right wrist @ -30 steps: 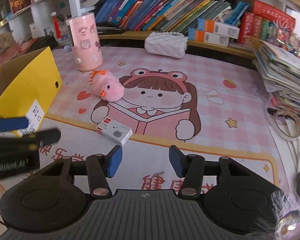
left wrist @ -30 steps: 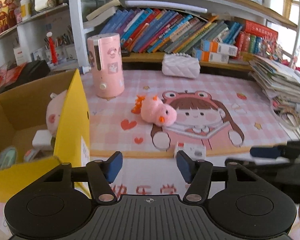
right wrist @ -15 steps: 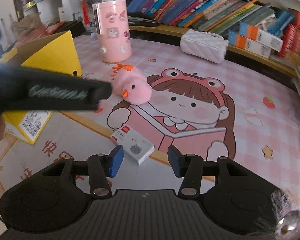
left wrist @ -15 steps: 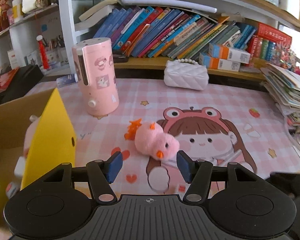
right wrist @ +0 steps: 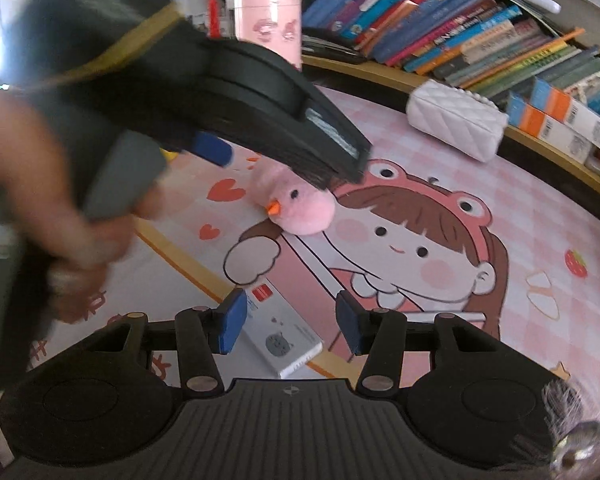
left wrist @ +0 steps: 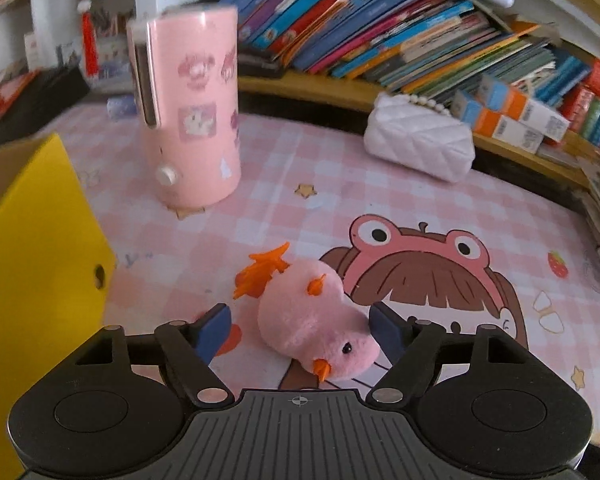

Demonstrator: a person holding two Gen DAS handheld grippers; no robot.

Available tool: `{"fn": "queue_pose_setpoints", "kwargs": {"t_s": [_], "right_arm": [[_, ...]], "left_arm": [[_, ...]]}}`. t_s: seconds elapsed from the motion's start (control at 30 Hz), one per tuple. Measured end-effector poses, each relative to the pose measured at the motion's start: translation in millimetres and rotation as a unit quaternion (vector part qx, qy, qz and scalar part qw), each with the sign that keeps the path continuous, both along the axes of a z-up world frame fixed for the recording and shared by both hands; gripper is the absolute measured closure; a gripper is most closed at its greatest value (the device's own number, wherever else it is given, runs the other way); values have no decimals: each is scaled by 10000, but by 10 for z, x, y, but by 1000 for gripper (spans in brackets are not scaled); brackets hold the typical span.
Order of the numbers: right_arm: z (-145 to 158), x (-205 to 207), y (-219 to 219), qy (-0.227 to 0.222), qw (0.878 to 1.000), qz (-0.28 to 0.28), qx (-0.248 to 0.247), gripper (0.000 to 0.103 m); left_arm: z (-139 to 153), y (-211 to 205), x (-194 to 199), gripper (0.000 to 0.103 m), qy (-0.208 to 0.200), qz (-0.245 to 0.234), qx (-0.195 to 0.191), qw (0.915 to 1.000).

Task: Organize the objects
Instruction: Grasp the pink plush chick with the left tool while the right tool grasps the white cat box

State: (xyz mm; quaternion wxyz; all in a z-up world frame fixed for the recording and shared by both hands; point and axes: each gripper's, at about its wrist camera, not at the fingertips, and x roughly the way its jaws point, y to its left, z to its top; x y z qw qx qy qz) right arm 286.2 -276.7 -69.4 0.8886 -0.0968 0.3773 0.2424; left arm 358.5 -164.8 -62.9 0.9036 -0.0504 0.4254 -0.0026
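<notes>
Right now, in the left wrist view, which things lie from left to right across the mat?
Yellow box → pink cylinder container → pink plush chick → white quilted purse.

In the right wrist view we see the left tongs (right wrist: 288, 152) and the hand (right wrist: 60, 208) holding them only as a dark smear, which covers the back half of the pink plush chick (right wrist: 300, 208) and most of the pink canister (right wrist: 270, 20). The white box (right wrist: 284, 340) runs under our own tongs' frame. The yellow carton (left wrist: 40, 280) is cut by the left edge; its contents, perhaps, lie out of sight.
</notes>
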Motion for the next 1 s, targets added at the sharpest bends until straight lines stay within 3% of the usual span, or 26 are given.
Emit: {"fn": "queue_pose_setpoints", "kwargs": {"t_s": [0.07, 0.23, 0.33, 0.43, 0.5, 0.8, 1.0], "right_arm": [[2, 14, 17, -35, 10000, 26, -21, 62], [0, 59, -27, 83, 9999, -17, 101, 63], [-7, 35, -55, 162, 9997, 29, 196, 63], [-17, 32, -56, 268, 9991, 76, 304, 63], [-12, 10, -38, 302, 9990, 111, 318, 63], [-28, 12, 12, 420, 9988, 151, 199, 59], [-50, 5, 41, 409, 9991, 49, 132, 62]], "left_arm": [[-29, -5, 33, 24, -14, -31, -33, 10000], [-124, 52, 141, 27, 194, 2, -310, 9993], [-172, 47, 168, 46, 207, 24, -157, 9997], [-169, 62, 158, 52, 176, -56, -71, 9998], [-132, 93, 124, 53, 186, -40, -102, 9998], [353, 190, -334, 53, -489, -290, 100, 9983], [574, 266, -563, 53, -674, -279, 168, 9972]]}}
